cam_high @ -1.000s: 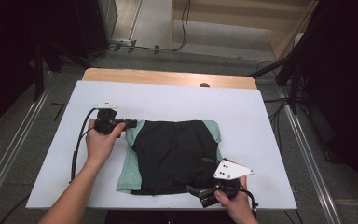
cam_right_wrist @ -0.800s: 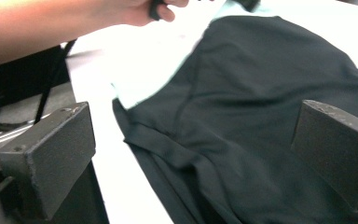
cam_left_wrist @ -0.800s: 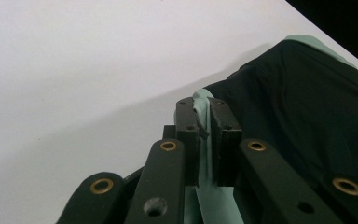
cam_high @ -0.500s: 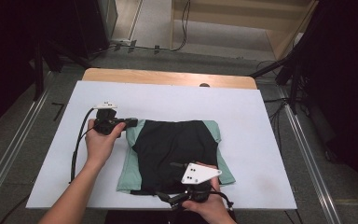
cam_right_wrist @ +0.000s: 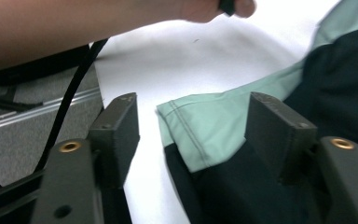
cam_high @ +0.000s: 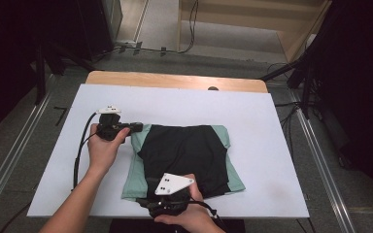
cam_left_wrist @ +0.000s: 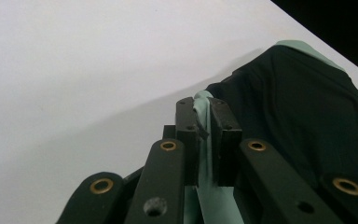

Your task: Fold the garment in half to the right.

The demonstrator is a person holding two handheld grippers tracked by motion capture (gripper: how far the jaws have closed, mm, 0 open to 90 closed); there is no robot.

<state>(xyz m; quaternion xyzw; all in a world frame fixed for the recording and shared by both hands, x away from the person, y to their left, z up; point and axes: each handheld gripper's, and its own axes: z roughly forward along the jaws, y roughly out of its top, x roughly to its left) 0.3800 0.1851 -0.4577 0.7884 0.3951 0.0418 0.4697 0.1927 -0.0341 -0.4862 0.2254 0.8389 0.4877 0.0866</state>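
1. My left gripper (cam_high: 137, 127), left of centre in the high view, is clamped on the far-left corner of the folded mint-green and black fabric garment (cam_high: 184, 155), which lies mid-frame on the white table board (cam_high: 252, 111).
2. My right gripper (cam_right_wrist: 191, 126) has just been closing, jaws apart, the near-left corner between them but not pinched.
3. The garment's long axis runs top to bottom; this corner is nearer my right hand (cam_high: 184, 216).

In the high view, the right gripper (cam_high: 167, 206) hides the folded garment's (cam_high: 184, 150) near edge, and its jaw tips cannot be made out (the bottom edge cuts off that hand's wrist). Both forearms run out of frame.
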